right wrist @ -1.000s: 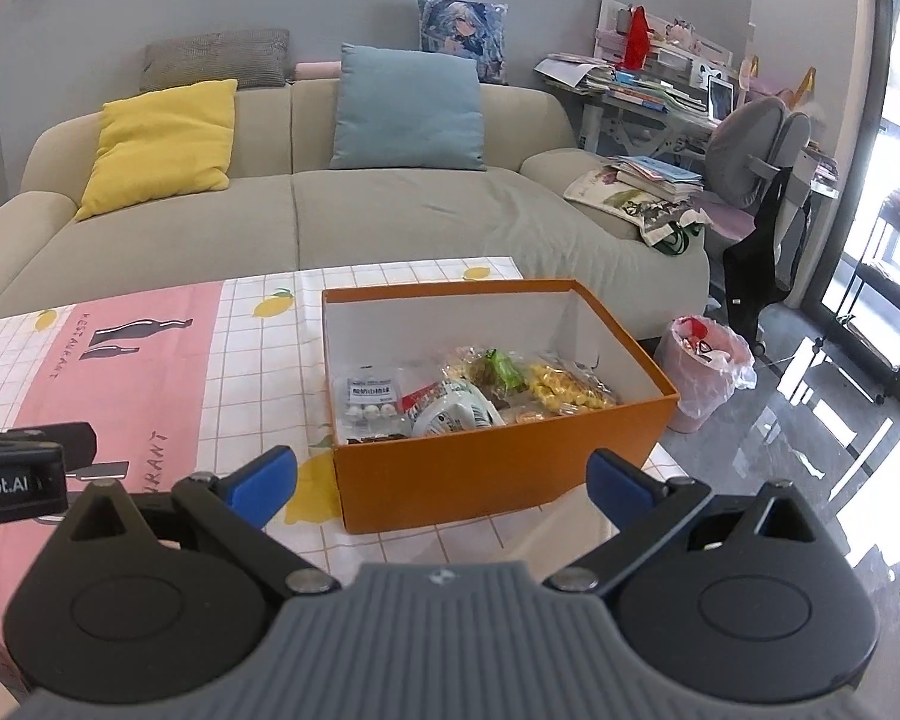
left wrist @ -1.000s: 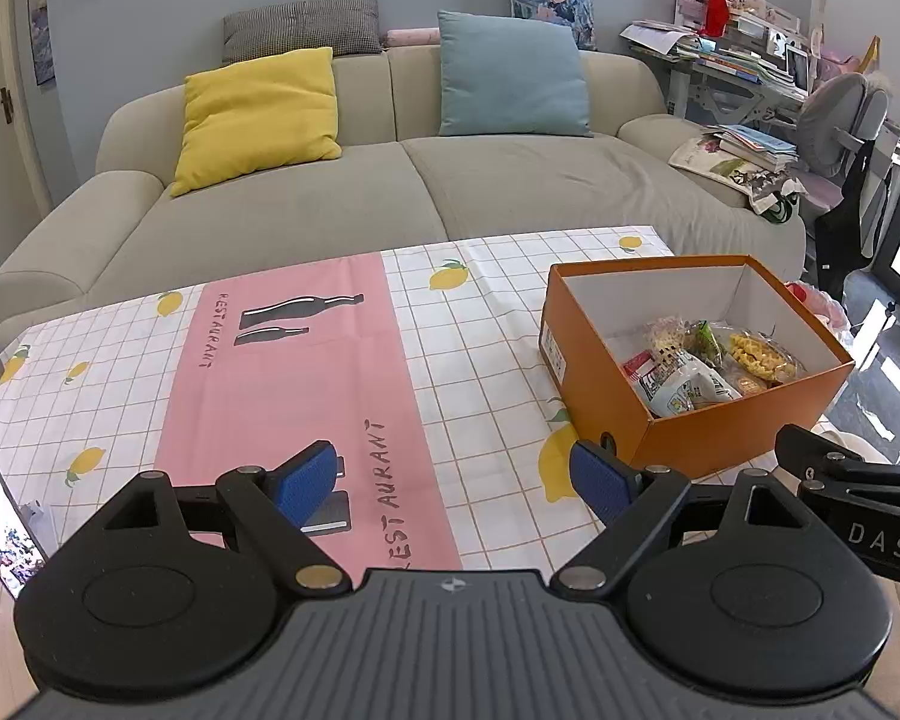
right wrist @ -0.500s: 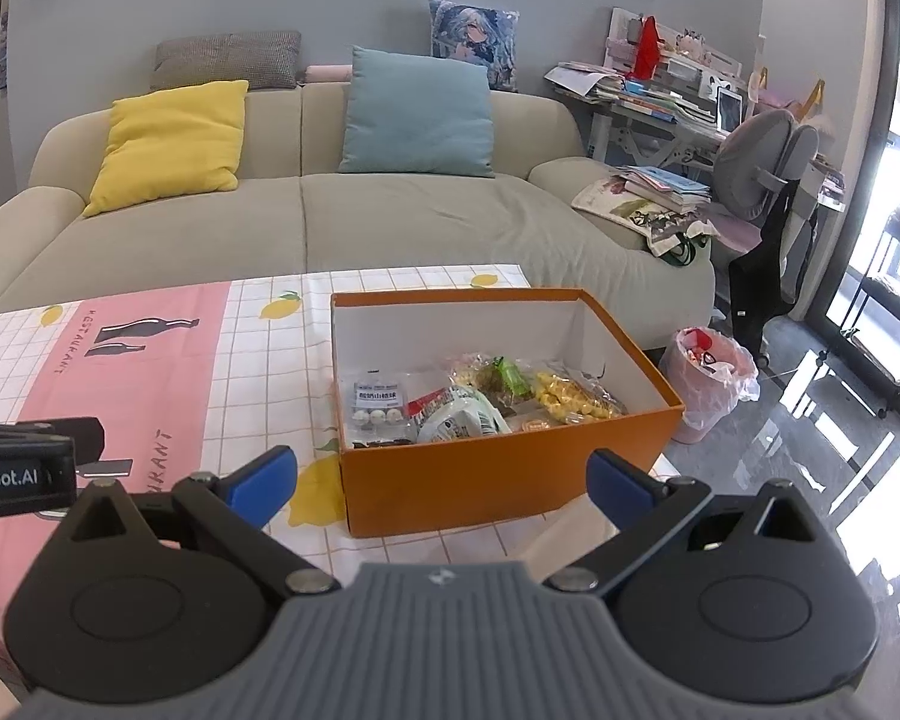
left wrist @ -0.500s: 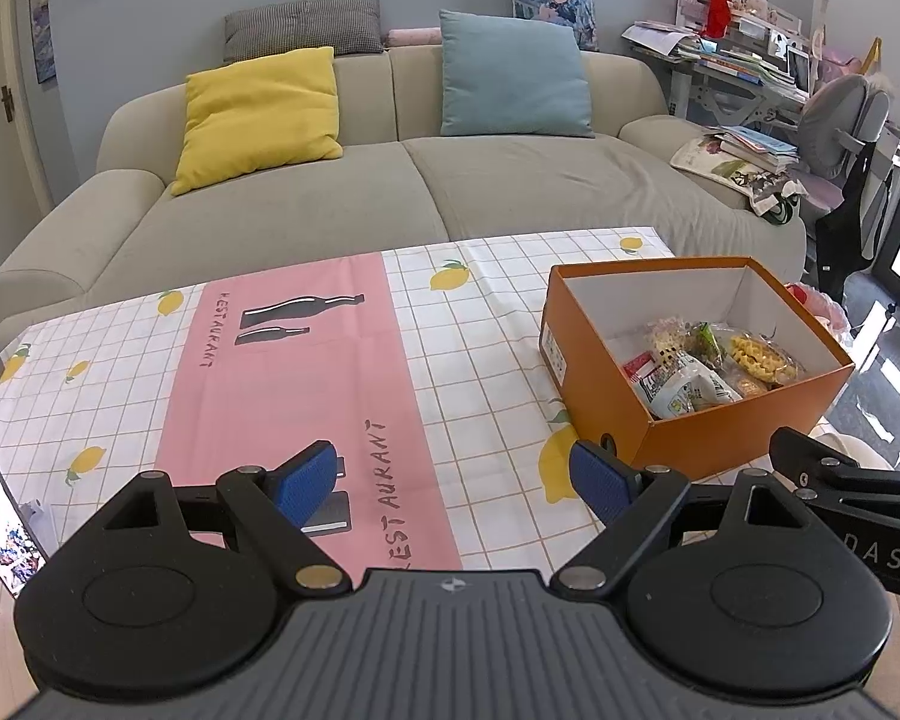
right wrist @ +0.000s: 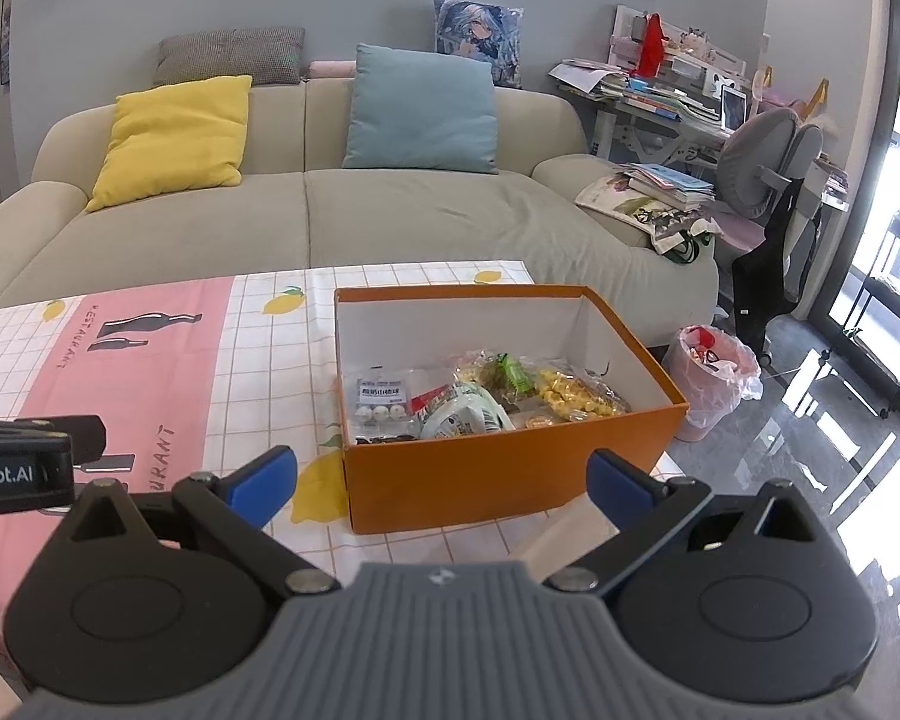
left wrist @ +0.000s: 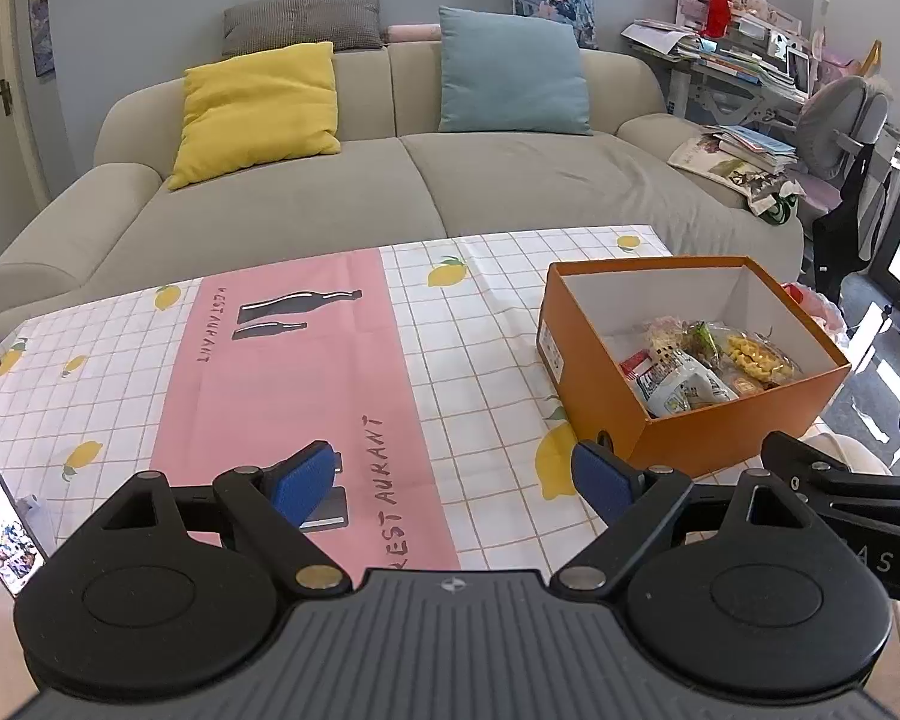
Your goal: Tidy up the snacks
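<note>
An open orange box (left wrist: 732, 426) stands at the right end of the table; it also shows in the right wrist view (right wrist: 480, 480). Several snack packets (right wrist: 486, 396) lie inside it, among them a white bag (left wrist: 678, 387) and a clear bag of yellow pieces (right wrist: 576, 396). My left gripper (left wrist: 453, 480) is open and empty above the near table edge, left of the box. My right gripper (right wrist: 441, 477) is open and empty, just in front of the box's near wall.
A pink and lemon-print tablecloth (left wrist: 282, 372) covers the table. A phone (left wrist: 0, 519) leans at the left edge. A beige sofa (left wrist: 390, 180) stands behind. A pink bin (right wrist: 711, 381) sits on the floor right of the table.
Both grippers have drifted slightly back and up; the box sits a little lower in the right wrist view. Both stay open and empty.
</note>
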`<state>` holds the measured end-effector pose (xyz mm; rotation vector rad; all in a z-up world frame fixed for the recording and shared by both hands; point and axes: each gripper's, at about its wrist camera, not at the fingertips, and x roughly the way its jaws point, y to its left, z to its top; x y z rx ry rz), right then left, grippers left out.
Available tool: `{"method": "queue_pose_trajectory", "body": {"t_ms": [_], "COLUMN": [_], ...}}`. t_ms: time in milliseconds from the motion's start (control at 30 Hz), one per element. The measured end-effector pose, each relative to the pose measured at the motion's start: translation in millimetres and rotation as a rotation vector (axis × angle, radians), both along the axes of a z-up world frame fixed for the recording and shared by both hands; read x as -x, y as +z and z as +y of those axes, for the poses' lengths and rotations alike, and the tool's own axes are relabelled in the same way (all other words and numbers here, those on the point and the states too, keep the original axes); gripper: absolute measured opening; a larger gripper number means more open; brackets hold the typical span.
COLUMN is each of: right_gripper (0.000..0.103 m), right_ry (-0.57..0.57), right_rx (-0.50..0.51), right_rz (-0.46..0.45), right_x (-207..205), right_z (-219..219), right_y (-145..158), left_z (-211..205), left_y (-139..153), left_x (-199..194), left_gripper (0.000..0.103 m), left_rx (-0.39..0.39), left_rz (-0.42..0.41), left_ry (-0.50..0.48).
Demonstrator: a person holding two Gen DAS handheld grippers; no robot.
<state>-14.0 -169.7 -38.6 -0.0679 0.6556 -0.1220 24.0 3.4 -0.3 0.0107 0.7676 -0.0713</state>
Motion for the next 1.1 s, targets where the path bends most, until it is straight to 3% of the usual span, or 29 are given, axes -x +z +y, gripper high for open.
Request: {"method": "queue_pose_trajectory", "body": {"t_ms": [1100], "right_gripper": [0.100], "right_ry": [0.019], "right_rx": [-0.002], "right_rz": [0.009], "right_x": [-2.2], "right_z": [-0.8], "right_y": [0.4], "left_z": [-2.0], "left_y": [5.2], "left_x": [5.4], "left_gripper": [0.101], "left_rx": [-0.009], "left_rz": [-0.043], "left_ry": [-0.001]}}
